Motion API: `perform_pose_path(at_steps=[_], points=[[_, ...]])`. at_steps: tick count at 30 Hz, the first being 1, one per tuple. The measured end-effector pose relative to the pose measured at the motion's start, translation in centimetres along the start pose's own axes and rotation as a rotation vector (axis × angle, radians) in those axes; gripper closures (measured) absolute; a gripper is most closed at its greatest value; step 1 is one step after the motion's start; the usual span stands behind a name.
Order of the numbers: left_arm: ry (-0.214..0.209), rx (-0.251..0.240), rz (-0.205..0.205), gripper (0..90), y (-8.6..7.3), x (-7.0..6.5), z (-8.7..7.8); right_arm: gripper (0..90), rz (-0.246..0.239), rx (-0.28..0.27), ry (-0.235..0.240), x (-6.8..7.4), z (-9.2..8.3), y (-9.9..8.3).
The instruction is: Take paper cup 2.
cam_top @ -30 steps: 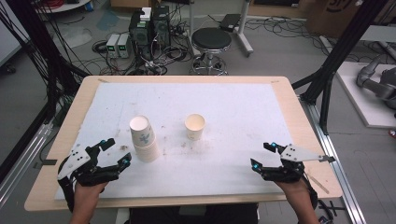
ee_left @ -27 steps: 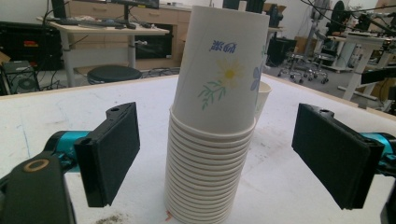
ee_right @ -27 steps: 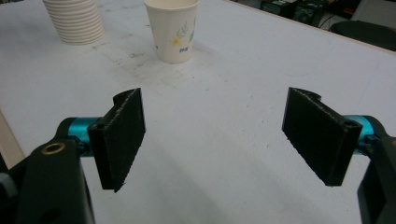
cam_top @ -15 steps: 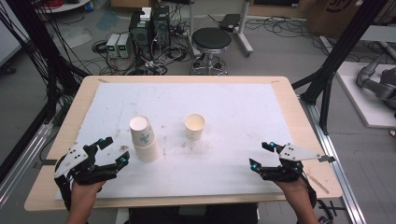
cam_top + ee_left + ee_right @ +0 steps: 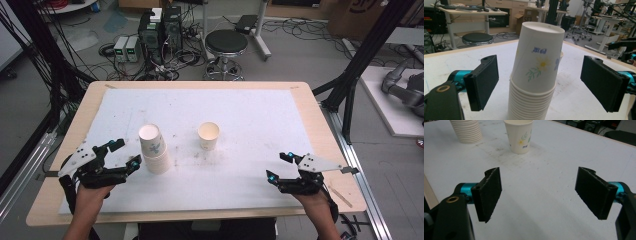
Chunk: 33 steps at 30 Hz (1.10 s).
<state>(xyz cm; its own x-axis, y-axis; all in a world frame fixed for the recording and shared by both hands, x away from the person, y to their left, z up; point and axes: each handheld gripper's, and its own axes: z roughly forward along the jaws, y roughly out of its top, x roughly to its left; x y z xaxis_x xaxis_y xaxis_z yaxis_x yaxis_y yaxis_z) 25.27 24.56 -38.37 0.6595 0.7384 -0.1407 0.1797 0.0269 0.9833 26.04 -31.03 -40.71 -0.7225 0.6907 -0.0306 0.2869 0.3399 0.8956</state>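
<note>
A stack of upside-down paper cups (image 5: 154, 150) with a flower print on the top cup stands left of centre on the white mat (image 5: 260, 115). In the left gripper view the stack (image 5: 534, 82) rises between my two black pads (image 5: 482, 82), which stand apart from it on either side. My left gripper (image 5: 126, 153) is open, just left of the stack. A single upright paper cup (image 5: 208, 135) stands to the right of the stack. My right gripper (image 5: 278, 166) is open over the mat near the front right, with nothing between its jaws (image 5: 539, 192). The upright cup (image 5: 520, 136) and the stack (image 5: 466, 131) lie far ahead of it.
The mat covers a wooden table (image 5: 320, 120) with bare edges left and right. A black stool (image 5: 226, 45), computer boxes and cables stand on the floor beyond the far edge. Black frame legs (image 5: 355, 75) rise at the right corner.
My left gripper has risen a little beside the cup stack, its jaws still apart. The right gripper and both cups have not moved.
</note>
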Motion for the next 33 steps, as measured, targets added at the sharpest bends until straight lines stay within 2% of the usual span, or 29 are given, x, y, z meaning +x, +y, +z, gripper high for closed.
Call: perform_pose_path(at_steps=[21, 29, 33], points=[[-0.029, 0.068, 0.051, 15.0, 2.8, -0.1, 4.1, 22.0, 0.006, 0.009, 0.004, 0.1, 0.0, -0.1], [-0.042, 0.093, 0.059, 15.8, 2.8, -0.3, 5.5, 22.1, 0.003, 0.008, 0.003, 0.0, -0.1, -0.1], [-0.046, 0.106, 0.060, 19.7, 2.7, -0.2, 5.9, 22.0, 0.002, 0.008, 0.003, 0.0, -0.1, -0.1]])
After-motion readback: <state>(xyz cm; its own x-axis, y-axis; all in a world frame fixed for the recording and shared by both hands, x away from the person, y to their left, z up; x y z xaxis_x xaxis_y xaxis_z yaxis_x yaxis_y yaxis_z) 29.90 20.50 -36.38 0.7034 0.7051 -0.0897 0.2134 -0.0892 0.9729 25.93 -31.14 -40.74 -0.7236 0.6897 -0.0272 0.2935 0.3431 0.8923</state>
